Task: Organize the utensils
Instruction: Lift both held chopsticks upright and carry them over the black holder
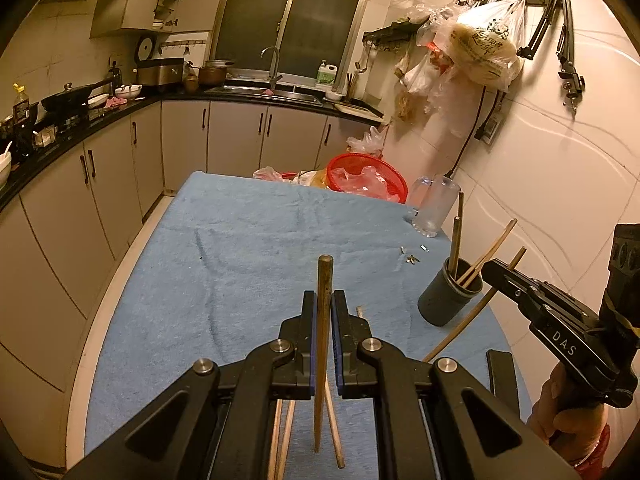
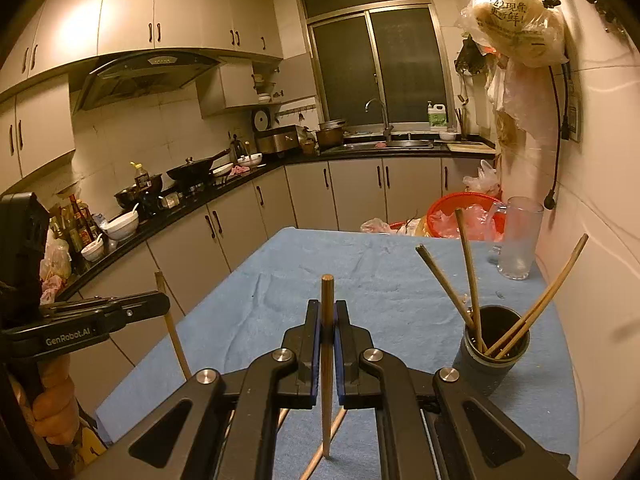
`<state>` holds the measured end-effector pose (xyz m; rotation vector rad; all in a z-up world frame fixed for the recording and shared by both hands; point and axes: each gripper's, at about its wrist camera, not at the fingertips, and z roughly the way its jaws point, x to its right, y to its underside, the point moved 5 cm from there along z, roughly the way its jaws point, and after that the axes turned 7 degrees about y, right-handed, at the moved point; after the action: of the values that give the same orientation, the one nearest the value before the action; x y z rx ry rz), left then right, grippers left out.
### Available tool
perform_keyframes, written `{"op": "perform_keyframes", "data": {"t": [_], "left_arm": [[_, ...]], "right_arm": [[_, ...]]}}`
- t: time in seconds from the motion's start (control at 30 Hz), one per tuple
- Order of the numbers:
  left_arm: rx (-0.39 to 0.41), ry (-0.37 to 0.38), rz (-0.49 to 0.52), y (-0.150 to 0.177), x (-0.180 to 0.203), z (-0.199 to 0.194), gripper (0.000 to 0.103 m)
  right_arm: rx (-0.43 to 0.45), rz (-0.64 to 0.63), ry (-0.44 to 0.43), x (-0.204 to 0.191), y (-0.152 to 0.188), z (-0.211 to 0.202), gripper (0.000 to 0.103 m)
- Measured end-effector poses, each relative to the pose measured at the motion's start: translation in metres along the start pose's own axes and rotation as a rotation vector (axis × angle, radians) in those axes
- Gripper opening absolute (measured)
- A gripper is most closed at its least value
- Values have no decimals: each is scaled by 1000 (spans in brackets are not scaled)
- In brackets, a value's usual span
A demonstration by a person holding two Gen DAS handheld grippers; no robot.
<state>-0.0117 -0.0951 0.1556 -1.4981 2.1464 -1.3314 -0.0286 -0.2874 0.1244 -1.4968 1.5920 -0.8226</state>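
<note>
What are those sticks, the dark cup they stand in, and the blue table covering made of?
The sticks look like bamboo or wood: tan, matte, thin, one bowed. The cup seems to be dark grey matte plastic, though coated metal is possible. The covering looks like terry cloth: fuzzy, creased, towel-like.

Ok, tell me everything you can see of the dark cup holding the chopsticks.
The cup is a dark grey, matte cylinder, plastic by the look of it, open at the top. It stands upright on the blue cloth near the table's right edge, by the tiled wall. Four chopsticks lean in it, fanned out over the rim, their tips inside. In the left wrist view another chopstick lies on the cloth beside its base. Neither gripper touches it.
</note>
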Motion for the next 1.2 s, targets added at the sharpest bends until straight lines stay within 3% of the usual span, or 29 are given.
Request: {"op": "perform_keyframes", "data": {"t": [0.7, 1.2], "left_arm": [[11, 36, 62, -18, 32, -4, 7], [32, 145, 170, -47, 110, -8, 7]], "right_arm": [[33, 61, 15, 29, -17, -22, 6], [128, 103, 106, 84, -57, -71, 6]]}}
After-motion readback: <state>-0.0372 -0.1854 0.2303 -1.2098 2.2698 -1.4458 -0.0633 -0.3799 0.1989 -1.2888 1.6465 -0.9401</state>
